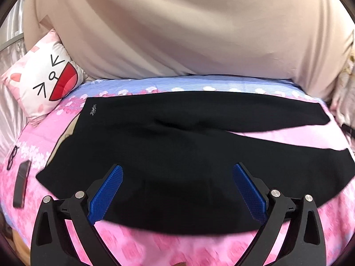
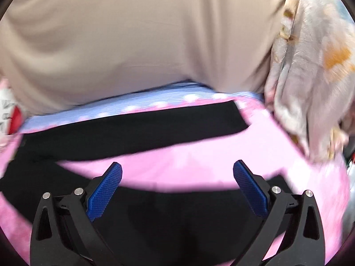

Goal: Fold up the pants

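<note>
While the black, soft-knit pants [image 1: 177, 146] lie spread flat on the pink cherry-blossom bedsheet [image 1: 155, 248], both hand-held tools hover over them with jaws wide apart and nothing between the blue ribbed pads. The garment's long axis runs left to right across both views: its waistband end, with a small silver logo [image 1: 93, 109], sits at the left near the white cat-face cushion [image 1: 44, 82], and the two legs fan out toward the right with a wedge of pink sheet showing between them. The left gripper [image 1: 177, 170] hangs above the near edge of the seat and upper leg, so it is nearer the waist. The right gripper [image 2: 177, 168] looks down on the near leg, closer to the cuffs. My guess is that the coming move is a lengthwise fold, bringing the near leg over the far leg, which lies straight ahead of both tools.
</note>
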Motion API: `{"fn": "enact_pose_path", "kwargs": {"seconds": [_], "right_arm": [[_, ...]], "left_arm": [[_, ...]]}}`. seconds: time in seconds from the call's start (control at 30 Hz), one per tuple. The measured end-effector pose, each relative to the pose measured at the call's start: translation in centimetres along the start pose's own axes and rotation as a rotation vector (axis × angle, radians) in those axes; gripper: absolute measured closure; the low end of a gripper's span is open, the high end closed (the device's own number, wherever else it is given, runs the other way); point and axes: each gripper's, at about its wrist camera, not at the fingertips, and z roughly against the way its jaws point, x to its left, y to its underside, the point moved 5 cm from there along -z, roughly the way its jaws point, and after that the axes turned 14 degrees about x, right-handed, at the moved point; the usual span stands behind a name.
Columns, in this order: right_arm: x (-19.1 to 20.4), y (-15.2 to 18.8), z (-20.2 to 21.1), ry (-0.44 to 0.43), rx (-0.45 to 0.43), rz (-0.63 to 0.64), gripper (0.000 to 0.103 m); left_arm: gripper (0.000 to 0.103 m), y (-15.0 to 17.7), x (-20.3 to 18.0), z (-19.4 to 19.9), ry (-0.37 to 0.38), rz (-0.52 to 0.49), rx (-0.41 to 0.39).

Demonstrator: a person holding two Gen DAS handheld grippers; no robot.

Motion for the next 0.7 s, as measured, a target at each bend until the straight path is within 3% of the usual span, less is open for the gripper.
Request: {"fn": "enact_pose_path", "kwargs": {"seconds": [0.17, 0.37, 0.63, 0.7], "right_arm": [[-9.2, -7.7, -9.9, -0.043, 0.097, -0.038, 0.005], [-12.8, -12.6, -17.1, -0.076, 0.175, 0.037, 0.005], [-13.2, -13.5, -21.8, -0.099, 0.253, 0.099, 0.006], [-12.7, -13.6, -22.2, -0.118, 0.256, 0.116, 0.018]], "left_arm": [[0.006, -2.9, 0.6, -2.8, -0.071, -0.039, 0.039], [0.006, -5.4, 0.5, -5.5, -0.06, -0.017, 0.077], [0.006, -7.4, 0.9, -7.3, 0.138, 0.057, 0.071], [0.006, -8.1, 2.1, -7.7, 0.158, 0.085, 0.081]]}}
